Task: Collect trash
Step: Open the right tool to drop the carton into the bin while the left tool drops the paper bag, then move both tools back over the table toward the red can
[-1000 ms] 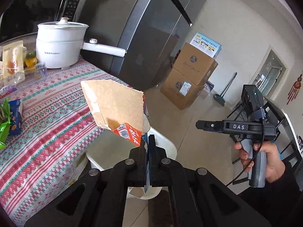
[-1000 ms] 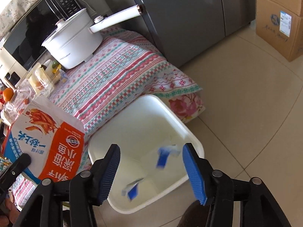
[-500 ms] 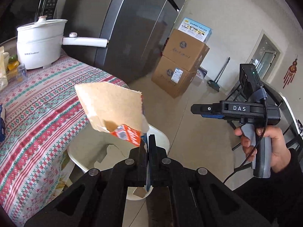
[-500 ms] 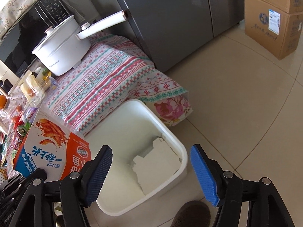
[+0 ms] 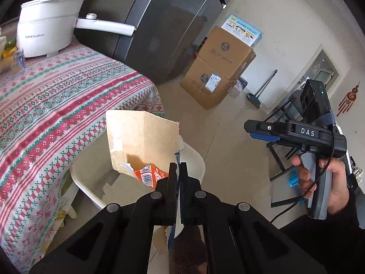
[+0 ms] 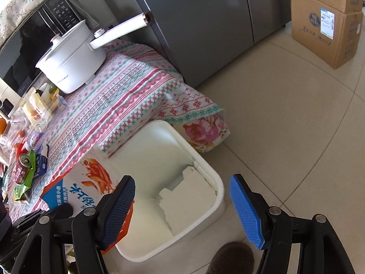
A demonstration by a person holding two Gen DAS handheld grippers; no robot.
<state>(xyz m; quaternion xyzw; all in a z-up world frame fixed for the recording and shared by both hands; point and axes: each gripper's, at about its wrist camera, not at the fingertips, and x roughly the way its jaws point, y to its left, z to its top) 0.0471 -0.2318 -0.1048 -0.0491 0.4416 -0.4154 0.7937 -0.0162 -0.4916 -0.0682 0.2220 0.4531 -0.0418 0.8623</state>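
Note:
My left gripper is shut on the edge of a torn cardboard snack box, brown inside and orange, white and blue outside. It holds the box above the white trash bin. The box also shows in the right wrist view, at the bin's left rim. My right gripper is open and empty above the bin, which holds a white torn piece. The right gripper also shows in the left wrist view, held in a hand.
A table with a patterned cloth stands left of the bin, with a white pot, a red can and snack packets. A grey fridge and stacked cardboard boxes stand behind on the tiled floor.
The left gripper has carried the box from the table edge down over the bin. The right gripper has lifted away from the bin, still open; the small blue scraps no longer show.

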